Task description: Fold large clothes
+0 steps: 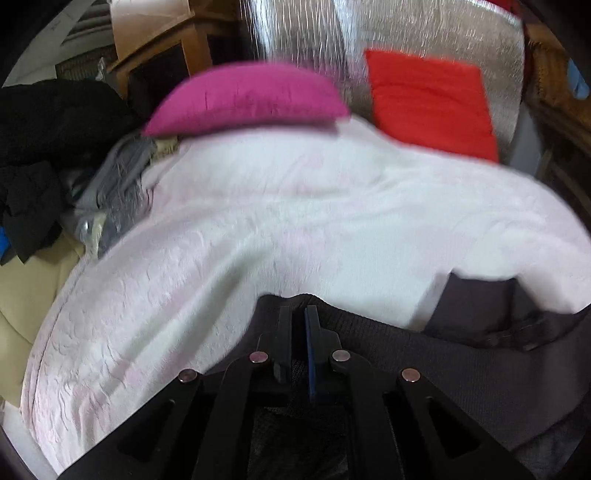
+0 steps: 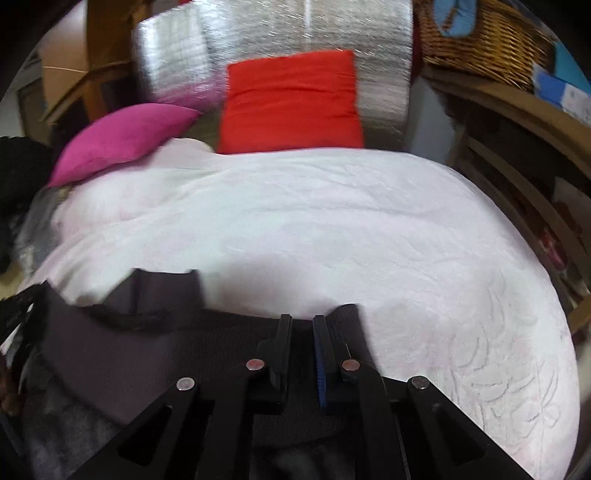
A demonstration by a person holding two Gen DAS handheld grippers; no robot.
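Left tool [image 1: 298,314], bottom centre of the left wrist view: jaws drawn almost together, pinching the upper edge of a dark grey garment [image 1: 424,354]. The cloth passes between the fingers and spreads across the lower right of the frame. Right tool [image 2: 303,321], bottom centre of the right wrist view: jaws likewise clamped, with the same garment's hem [image 2: 140,343] caught between them; the fabric runs off to the lower left, where a flap stands up near a dark strap. The garment lies at the near edge of a bed covered by one pale pink-white embossed bedspread [image 1: 258,221], which fills the middle of both frames and is otherwise bare in its centre. At the left side of the left wrist view a heap of grey clothing [image 1: 114,181] rests against the bedspread, with black clothing [image 1: 40,147] piled beyond it; individual items cannot be counted. At the far end of the bed there are two cushions: one magenta cushion [image 1: 247,99] lying on the cover, and one red cushion [image 1: 432,103] propped against a silver foil-like panel [image 1: 424,33]. One wicker basket [image 2: 480,40] sits on wooden shelving at the upper right of the right wrist view, with a blue item [image 2: 458,14] hanging over its rim; further contents are not visible.
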